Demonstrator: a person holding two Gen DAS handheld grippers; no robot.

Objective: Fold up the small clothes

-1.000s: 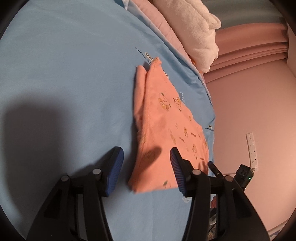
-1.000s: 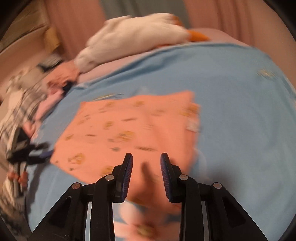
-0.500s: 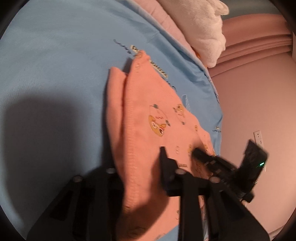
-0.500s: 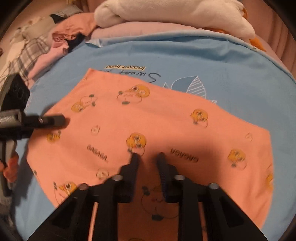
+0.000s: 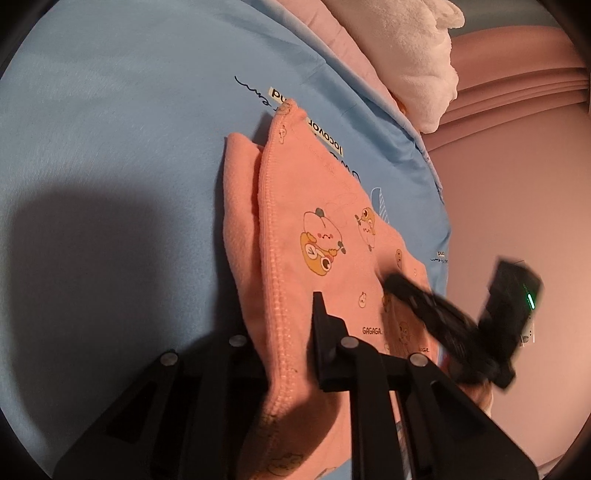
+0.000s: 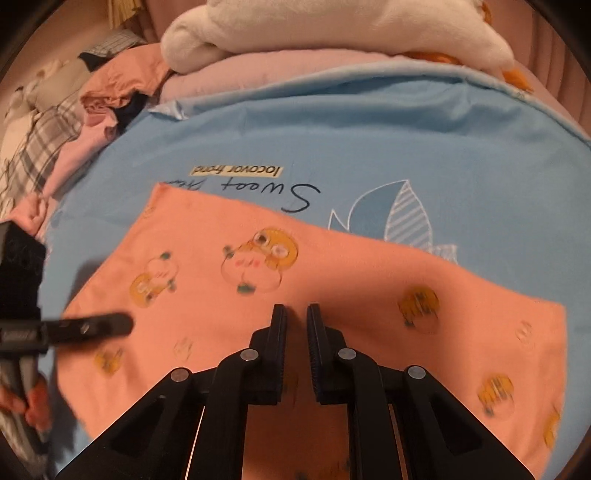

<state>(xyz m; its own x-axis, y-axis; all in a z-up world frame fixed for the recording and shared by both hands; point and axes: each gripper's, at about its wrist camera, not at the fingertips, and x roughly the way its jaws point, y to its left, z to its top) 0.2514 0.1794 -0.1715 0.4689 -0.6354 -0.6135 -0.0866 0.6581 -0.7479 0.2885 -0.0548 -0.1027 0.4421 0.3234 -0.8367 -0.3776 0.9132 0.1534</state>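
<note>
An orange garment point(image 5: 325, 206) printed with small cartoon animals lies folded on the blue sheet point(image 5: 110, 110). My left gripper point(image 5: 284, 325) sits at its near hemmed edge, jaws closing with the raised hem pinched between them. One finger is hidden under the cloth. In the right wrist view the orange garment point(image 6: 369, 295) spreads wide, and my right gripper point(image 6: 295, 314) is nearly shut with a ridge of the fabric between its pads. Each view shows the other gripper: the right gripper point(image 5: 395, 284) on the garment's right edge, the left gripper point(image 6: 96, 325) at its left edge.
A white plush toy point(image 6: 332, 29) lies on a pink quilt point(image 6: 277, 66) at the head of the blue sheet point(image 6: 406, 129). A pile of loose clothes point(image 6: 92, 103) sits at the far left. The bed's edge drops off beside the pink wall point(image 5: 517, 184).
Both grippers have moved in onto the orange garment and closed: the left from open and short of its edge to pinching the hem, the right down onto the middle of the fabric.
</note>
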